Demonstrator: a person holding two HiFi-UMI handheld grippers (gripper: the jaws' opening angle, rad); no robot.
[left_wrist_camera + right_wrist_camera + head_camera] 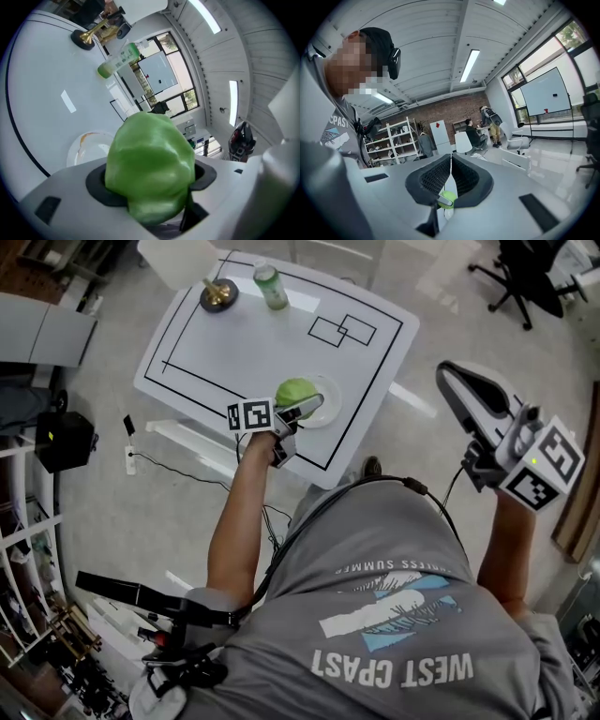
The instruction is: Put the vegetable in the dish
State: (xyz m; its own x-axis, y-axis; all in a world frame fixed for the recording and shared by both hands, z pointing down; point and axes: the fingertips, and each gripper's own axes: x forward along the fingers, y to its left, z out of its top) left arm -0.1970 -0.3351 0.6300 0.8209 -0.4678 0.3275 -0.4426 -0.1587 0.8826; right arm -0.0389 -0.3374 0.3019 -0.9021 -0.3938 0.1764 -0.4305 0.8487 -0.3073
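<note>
One lumpy, glossy green vegetable is clamped between the dark padded jaws of the left gripper. It sits at the 9 o'clock rim of the round white dish, near the 5 o'clock edge of the smooth white table. The left forearm reaches straight out. At 3 o'clock, off the table, the right gripper is held roughly level, its ribbed jaws pressed together.

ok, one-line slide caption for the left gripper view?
Left gripper clamps a glossy green lumpy vegetable; a round white dish lies just beyond it on the black-lined white table.
</note>
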